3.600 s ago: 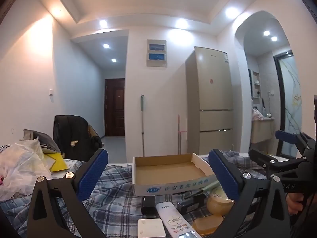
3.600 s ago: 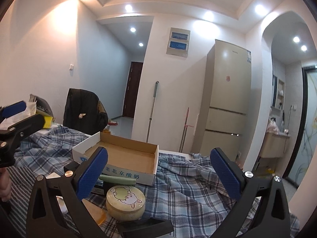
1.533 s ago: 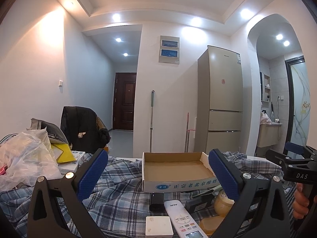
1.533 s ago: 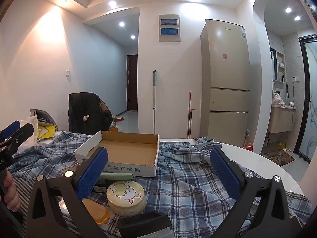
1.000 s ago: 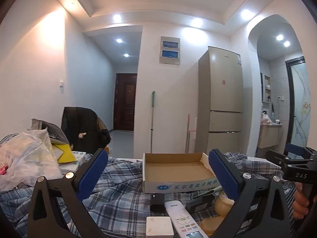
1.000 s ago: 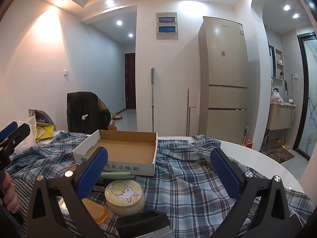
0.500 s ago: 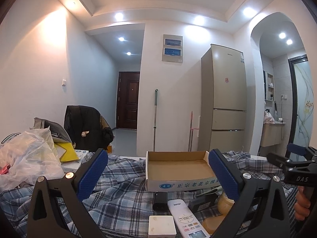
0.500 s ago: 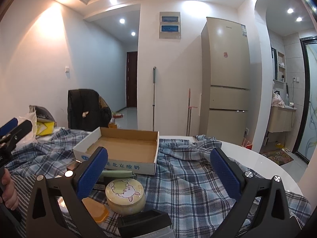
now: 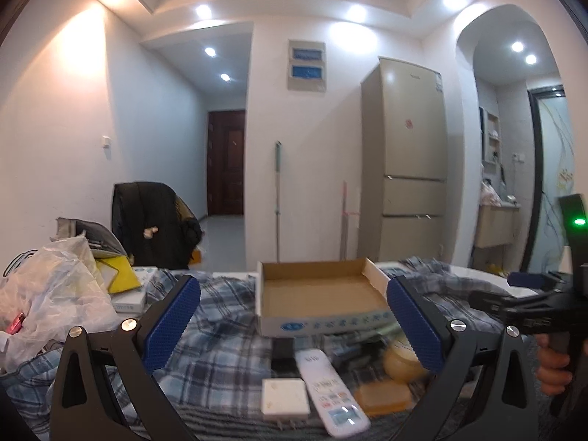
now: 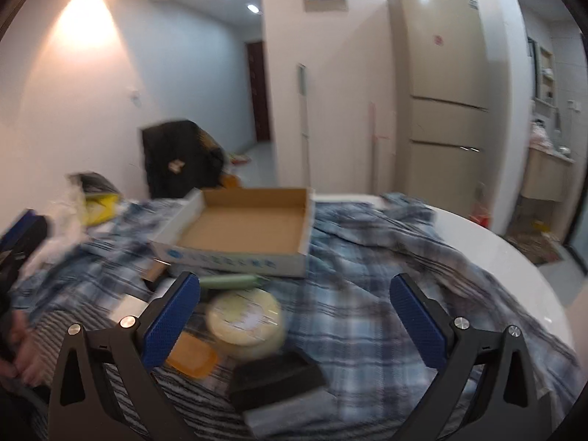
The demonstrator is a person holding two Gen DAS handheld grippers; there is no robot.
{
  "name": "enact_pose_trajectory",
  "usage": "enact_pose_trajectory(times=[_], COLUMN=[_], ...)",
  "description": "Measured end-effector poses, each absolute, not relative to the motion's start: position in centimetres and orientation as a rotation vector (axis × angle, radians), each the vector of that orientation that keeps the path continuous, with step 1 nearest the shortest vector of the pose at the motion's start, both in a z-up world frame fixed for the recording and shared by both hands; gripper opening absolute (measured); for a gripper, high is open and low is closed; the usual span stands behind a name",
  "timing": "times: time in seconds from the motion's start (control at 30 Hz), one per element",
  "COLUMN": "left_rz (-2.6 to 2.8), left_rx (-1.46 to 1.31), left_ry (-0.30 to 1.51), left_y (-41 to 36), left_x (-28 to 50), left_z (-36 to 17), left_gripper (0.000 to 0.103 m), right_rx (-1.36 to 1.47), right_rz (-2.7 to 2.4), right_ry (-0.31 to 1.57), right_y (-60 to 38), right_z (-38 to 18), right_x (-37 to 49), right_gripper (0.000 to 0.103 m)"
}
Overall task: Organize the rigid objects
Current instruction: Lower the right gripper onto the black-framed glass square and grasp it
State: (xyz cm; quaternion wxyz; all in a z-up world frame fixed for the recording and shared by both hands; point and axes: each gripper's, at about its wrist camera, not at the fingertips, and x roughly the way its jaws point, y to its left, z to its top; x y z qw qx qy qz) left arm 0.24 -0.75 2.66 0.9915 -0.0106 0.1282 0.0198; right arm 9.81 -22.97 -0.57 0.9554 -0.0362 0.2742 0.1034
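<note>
Blue-padded and gaping empty, the right gripper (image 10: 294, 305) has dipped toward the round cream tin (image 10: 245, 316); the left gripper (image 9: 293, 314), equally wide, hovers above the white remote control (image 9: 330, 389). Every item remains outside the shallow brown cardboard box (image 10: 242, 228), so picking is only starting.

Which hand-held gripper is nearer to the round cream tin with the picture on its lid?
The right hand-held gripper: the round cream tin lies just past its left finger. The left hand-held gripper has the tin off behind its right finger.
</note>
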Motion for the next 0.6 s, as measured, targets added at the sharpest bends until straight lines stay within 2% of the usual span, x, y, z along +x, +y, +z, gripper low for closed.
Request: enact_pose_trajectory(times=[0.1, 0.27, 0.6], left_rz=[0.025, -0.008, 0.008], left_rx=[-0.043, -0.061, -0.058], left_ry=[0.297, 0.391, 0.504], left_y=[-1.4, -2.2, -2.7], left_x=[0.1, 0.5, 2.7], left_z=[2.6, 2.1, -0.1], left_gripper=[0.103, 0.103, 0.103], right_rx=[-0.160, -0.108, -0.035], right_rz=[0.036, 0.143, 0.071], right_ry=[0.657, 0.818, 0.709], right_y=[-22.3, -21.9, -25.5], right_z=[-0.9, -0.6, 1.5], right_x=[9.3, 7.4, 6.7], right_gripper=[0.103, 0.103, 0.103])
